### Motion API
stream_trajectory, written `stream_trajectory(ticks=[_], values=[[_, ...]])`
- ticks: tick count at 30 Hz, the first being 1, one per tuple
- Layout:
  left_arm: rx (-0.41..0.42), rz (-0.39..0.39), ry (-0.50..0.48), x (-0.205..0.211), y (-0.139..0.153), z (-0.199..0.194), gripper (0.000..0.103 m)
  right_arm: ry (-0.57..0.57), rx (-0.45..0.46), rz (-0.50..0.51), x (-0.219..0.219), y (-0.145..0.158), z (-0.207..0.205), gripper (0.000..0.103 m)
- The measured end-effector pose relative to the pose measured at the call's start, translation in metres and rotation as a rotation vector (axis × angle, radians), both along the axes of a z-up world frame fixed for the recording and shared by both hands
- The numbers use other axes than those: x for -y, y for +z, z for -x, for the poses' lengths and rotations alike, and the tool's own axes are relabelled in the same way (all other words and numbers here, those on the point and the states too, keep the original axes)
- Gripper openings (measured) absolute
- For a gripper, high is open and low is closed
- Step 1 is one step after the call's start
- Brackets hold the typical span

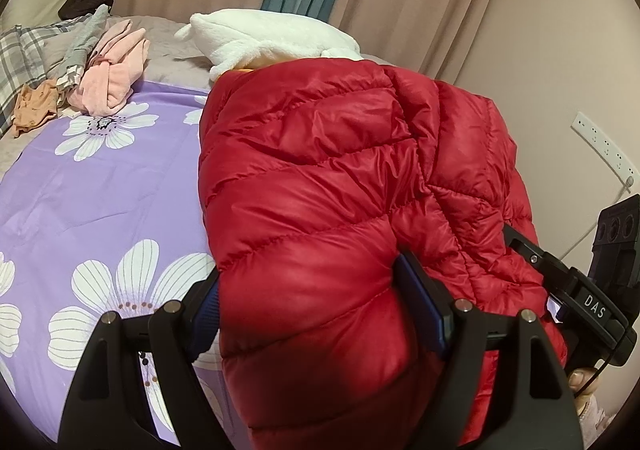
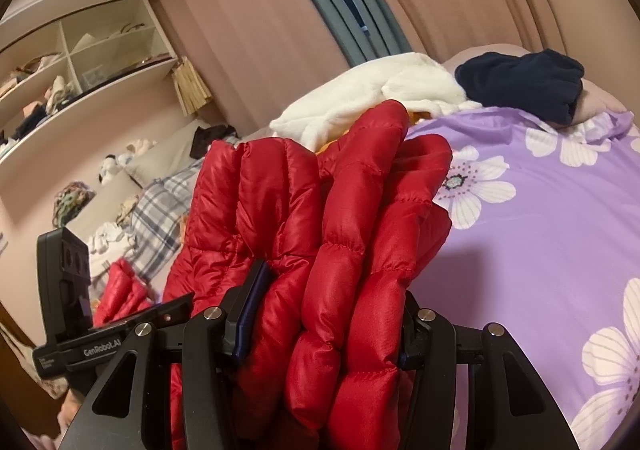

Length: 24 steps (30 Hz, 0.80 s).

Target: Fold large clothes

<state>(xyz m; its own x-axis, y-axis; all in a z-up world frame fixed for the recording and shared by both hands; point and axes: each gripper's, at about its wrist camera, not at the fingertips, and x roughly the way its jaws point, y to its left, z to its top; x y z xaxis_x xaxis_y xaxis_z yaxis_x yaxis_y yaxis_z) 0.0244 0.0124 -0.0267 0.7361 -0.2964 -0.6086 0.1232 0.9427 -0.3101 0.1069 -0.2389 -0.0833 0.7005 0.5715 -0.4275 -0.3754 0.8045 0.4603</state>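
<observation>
Red down jacket (image 1: 320, 178) lies bunched on the flowered purple bedspread (image 1: 80, 190), white plush garment (image 1: 272, 38) just beyond; bare bedspread lies open toward the pink clothes (image 1: 116, 78); left gripper (image 1: 316, 318) and right gripper (image 2: 328, 314), angled downward, each pinch thick jacket folds.

The bed (image 1: 100, 186) carries everything here, spread with a purple sheet printed with large white flowers. On it lies a red puffer jacket (image 1: 320, 178), bunched in thick folds. Beyond the jacket sits a white fleece garment (image 1: 272, 36) — next to it, in the right wrist view, a dark navy garment (image 2: 524, 84). Toward the bed's far left side lie a crumpled pink garment (image 1: 116, 82), a grey one, a small tan piece (image 1: 34, 104) and plaid fabric (image 1: 18, 58).
</observation>
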Motion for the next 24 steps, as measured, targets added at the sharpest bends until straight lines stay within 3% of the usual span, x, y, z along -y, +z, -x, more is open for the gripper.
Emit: stream_trajectory(ticks=[24], values=[[-0.005, 0.002, 0.029, -0.015, -0.004, -0.021, 0.080, 0.011, 0.001, 0.001, -0.018, 0.000, -0.008, 0.053]])
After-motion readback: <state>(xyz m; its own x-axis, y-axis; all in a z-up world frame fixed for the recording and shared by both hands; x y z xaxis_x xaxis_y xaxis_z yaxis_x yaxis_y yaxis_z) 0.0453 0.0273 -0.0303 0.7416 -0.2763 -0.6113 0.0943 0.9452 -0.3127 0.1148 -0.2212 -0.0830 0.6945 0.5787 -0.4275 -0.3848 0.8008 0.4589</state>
